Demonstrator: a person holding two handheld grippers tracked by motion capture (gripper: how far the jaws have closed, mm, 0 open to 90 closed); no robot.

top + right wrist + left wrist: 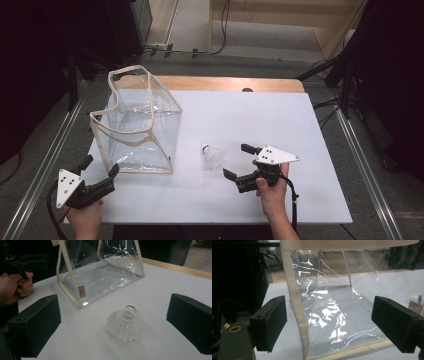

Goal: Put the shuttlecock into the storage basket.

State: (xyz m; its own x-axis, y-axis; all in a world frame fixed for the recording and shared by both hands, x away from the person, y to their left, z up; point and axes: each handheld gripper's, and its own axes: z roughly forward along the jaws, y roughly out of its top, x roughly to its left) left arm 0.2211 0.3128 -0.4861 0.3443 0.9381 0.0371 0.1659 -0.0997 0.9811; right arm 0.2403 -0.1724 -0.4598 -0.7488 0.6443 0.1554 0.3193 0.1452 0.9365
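A white shuttlecock (213,156) (123,323) stands skirt-down on the white table, a little right of a clear plastic bag (137,122) (332,310) (100,272) with cream fabric edging. The bag stands upright and open at the top. My right gripper (235,161) (115,325) is open just right of the shuttlecock, which lies between and slightly ahead of its jaws, untouched. My left gripper (100,167) (329,325) is open at the table's front-left corner, facing the bag's near corner edge, with nothing gripped.
The white tabletop (260,120) has a wooden strip (235,83) along its far edge. Dark equipment and cables stand on the floor at both sides. A small brown label (81,291) sits on the bag's side.
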